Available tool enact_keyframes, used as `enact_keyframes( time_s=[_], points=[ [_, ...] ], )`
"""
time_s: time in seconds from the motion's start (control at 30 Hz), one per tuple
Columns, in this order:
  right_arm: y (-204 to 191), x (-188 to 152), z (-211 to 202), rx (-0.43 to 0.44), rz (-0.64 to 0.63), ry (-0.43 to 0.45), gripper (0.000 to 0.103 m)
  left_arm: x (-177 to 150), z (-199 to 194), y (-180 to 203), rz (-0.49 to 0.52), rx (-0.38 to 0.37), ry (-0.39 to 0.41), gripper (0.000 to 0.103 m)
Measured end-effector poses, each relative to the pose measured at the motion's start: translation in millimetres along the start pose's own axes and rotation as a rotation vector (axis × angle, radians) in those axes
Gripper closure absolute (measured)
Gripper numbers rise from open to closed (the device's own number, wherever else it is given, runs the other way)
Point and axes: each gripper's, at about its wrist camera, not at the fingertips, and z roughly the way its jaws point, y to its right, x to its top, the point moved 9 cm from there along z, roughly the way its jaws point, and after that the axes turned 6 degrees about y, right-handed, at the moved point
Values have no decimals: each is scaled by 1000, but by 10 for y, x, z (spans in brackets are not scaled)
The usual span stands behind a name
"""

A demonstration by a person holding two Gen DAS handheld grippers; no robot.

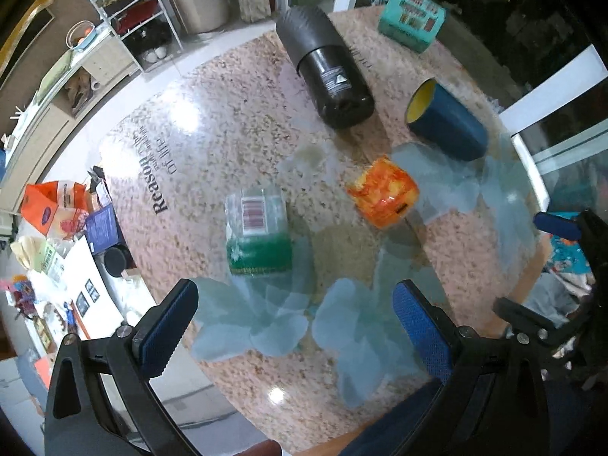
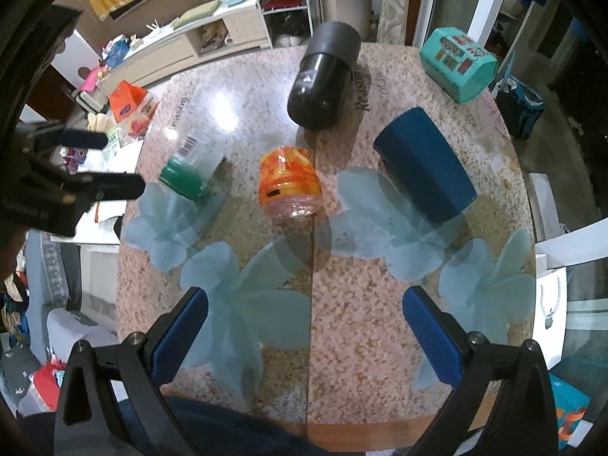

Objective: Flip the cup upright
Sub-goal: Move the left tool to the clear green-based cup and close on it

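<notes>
A dark blue cup (image 1: 448,121) with a yellow inside lies on its side on the round glass table (image 1: 228,121), at the far right; it also shows in the right wrist view (image 2: 425,163), base toward the camera. My left gripper (image 1: 296,326) is open and empty above the near table edge, well short of the cup. My right gripper (image 2: 306,334) is open and empty, hovering over the near edge, the cup ahead and to the right. The right gripper also shows at the right edge of the left wrist view (image 1: 558,258).
A black cylinder (image 1: 323,68), an orange jar (image 1: 383,192), a clear jar with a green lid (image 1: 258,235) and a teal box (image 1: 412,19) lie on the table. Clutter and a shelf stand on the left beyond the table.
</notes>
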Motion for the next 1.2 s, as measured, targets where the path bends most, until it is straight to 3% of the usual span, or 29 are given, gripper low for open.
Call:
enact_keyframes(
  time_s=[0.43, 0.87, 1.07, 1.2],
  points=[
    [276, 31, 404, 7, -4, -112, 0, 103, 853, -289, -82, 19, -161, 0],
    [395, -38, 637, 16, 18, -179, 0, 90, 1370, -581, -119, 35, -218, 0],
    [484, -17, 615, 25, 59, -174, 0, 78, 1437, -549, -107, 17, -243, 26],
    [509, -8, 581, 13, 67, -164, 0, 42, 1475, -494, -86, 22, -241, 34]
  ],
)
